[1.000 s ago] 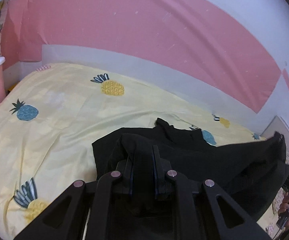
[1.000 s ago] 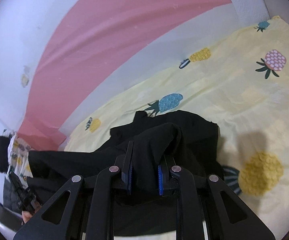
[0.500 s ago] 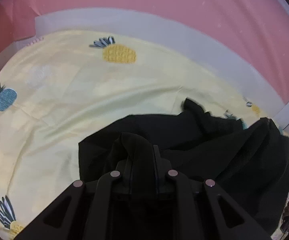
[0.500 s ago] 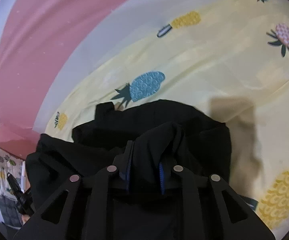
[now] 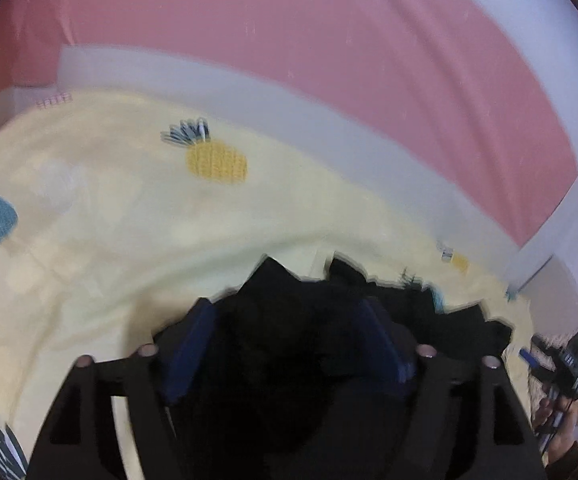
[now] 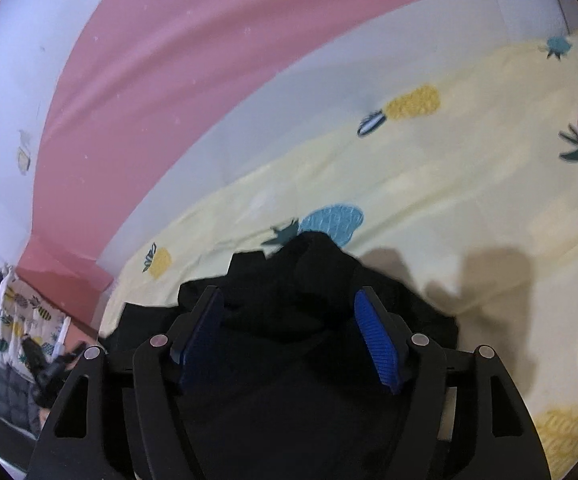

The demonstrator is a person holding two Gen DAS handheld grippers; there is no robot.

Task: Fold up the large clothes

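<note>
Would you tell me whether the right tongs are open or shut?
Open: the right tongs have just opened, pads clear of the black garment.

A bed (image 5: 89, 240) fills both views, covered by a pale yellow sheet (image 6: 469, 208) printed with yellow, blue and pink pineapples. A black garment (image 6: 309, 280) lies crumpled directly on the sheet at the near edge, its far tip touching a blue pineapple (image 6: 333, 220). The left view is blurred.
</note>
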